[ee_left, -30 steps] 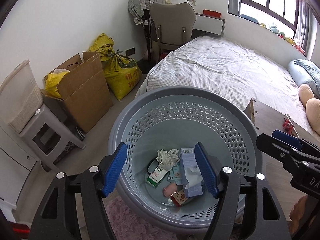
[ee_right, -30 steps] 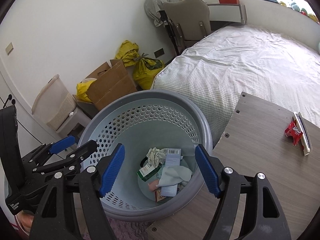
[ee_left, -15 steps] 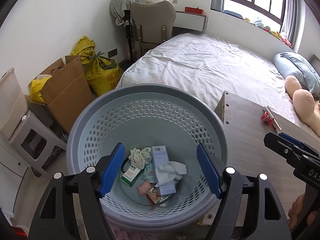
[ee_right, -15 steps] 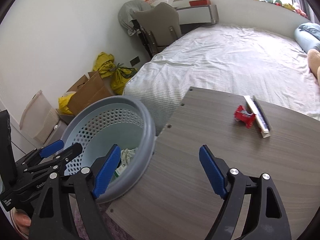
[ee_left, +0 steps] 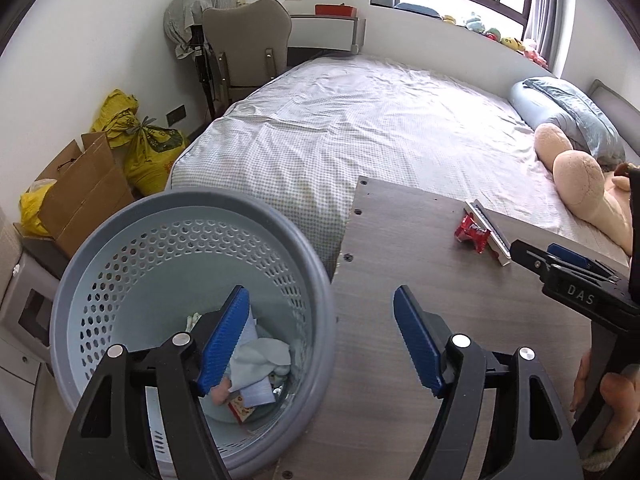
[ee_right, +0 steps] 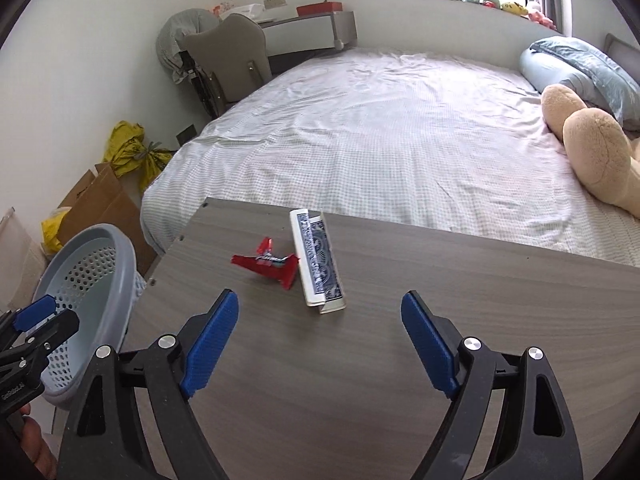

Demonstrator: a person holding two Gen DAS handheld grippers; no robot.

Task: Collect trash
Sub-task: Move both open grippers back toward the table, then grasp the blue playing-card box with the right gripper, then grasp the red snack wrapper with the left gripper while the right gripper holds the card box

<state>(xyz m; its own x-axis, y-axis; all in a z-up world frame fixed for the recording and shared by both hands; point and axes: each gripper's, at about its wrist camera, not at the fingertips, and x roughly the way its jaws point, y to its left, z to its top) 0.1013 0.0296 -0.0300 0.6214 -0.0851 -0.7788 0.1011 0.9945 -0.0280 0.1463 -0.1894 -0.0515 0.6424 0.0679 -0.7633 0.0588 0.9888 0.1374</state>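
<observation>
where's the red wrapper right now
The red wrapper lies on the wooden table, against the left side of the blue-patterned box, ahead of the open right tool.

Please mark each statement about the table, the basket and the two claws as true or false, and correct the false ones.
1. A red wrapper lies on the table. True.
2. The wrapper lies apart from the card box. False: it lies against the box's side.
3. The right claw grips the wrapper. False: it is open and holds nothing.
4. The basket already holds trash. True.
5. The left claw is open. True.
6. The basket stands on the table. False: it stands beside it.
</observation>
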